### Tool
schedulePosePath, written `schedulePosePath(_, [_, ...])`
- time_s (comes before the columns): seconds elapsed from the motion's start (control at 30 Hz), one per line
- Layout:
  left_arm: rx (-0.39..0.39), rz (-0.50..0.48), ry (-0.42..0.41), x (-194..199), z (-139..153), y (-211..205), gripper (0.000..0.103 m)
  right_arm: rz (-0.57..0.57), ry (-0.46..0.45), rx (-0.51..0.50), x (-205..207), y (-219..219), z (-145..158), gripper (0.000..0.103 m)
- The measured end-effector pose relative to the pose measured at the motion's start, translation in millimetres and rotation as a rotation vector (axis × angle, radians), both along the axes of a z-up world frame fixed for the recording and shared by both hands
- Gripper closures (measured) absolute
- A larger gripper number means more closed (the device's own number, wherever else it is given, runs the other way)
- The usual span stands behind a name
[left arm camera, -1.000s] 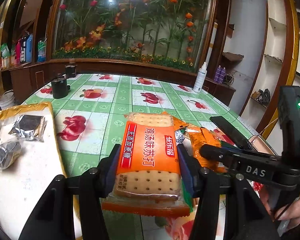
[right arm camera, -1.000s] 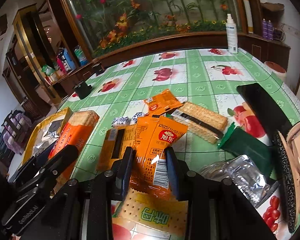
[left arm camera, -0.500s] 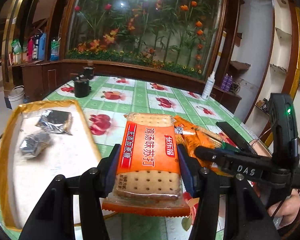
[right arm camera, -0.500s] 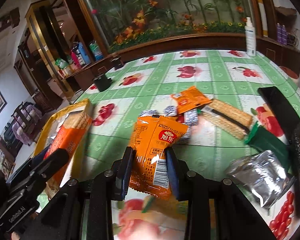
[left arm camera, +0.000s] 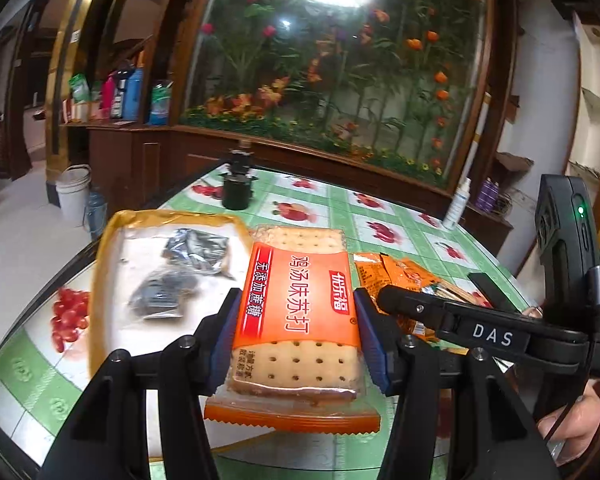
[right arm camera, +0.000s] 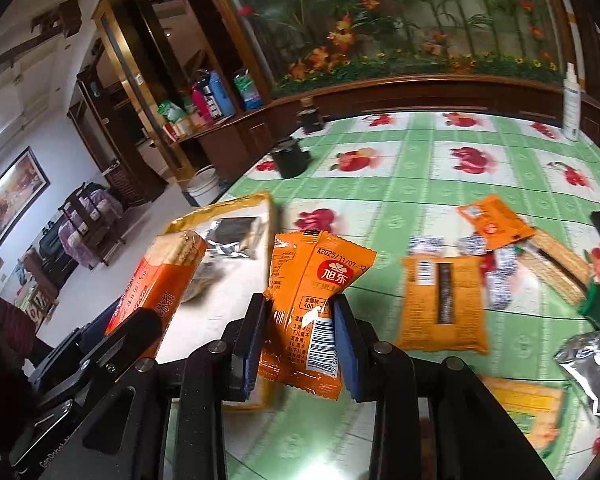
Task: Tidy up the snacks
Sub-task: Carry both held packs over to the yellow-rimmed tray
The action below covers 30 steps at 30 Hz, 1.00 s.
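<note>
My left gripper [left arm camera: 298, 312] is shut on an orange soda cracker pack [left arm camera: 298, 304] and holds it above the near edge of a white tray with a yellow rim [left arm camera: 100, 280]. The tray holds two dark foil packets [left arm camera: 196, 248]. My right gripper [right arm camera: 300, 320] is shut on a small orange snack bag [right arm camera: 312, 304], held above the table just right of the tray [right arm camera: 236, 206]. The cracker pack [right arm camera: 160, 280] and left gripper show at the left of the right wrist view. The right gripper's arm [left arm camera: 480, 332] crosses the left wrist view at right.
Loose snacks lie on the green fruit-print tablecloth [right arm camera: 420, 184]: an orange cracker pack [right arm camera: 442, 304], a small orange bag [right arm camera: 494, 222], wrapped candies [right arm camera: 500, 276], a wafer pack [right arm camera: 560, 264], a silver pouch [right arm camera: 596, 364]. A black cup [right arm camera: 290, 158] and white bottle [right arm camera: 571, 104] stand farther back.
Both grippers have moved left toward the tray with their snacks. The tray now lies right under and beside the held packs. The loose snack pile has fallen away to the right.
</note>
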<state>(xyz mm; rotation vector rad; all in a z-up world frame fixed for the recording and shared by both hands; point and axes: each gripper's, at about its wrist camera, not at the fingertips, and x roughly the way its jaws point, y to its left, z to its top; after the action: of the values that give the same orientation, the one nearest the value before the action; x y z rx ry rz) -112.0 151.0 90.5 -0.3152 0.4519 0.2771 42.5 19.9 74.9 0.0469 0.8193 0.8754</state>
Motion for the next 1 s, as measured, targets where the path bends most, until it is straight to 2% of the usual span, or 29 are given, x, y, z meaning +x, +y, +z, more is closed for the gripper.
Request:
schedulePosePath(0.37, [-0.01, 0.062, -0.005, -17, -1, 18, 0.049, 0.038, 0.004, 0.036, -15, 32, 2, 0.067])
schedulePosePath(0.6, [-0.036, 0.111, 0.002, -26, -6, 37, 0.049, 0.058, 0.002, 0.023, -25, 54, 0, 0.067])
schedulePosePath(1.0, [-0.096, 0.16, 0.041, -31, -34, 58, 0.049, 0.105, -0.004, -0.022, -35, 73, -21, 0.067])
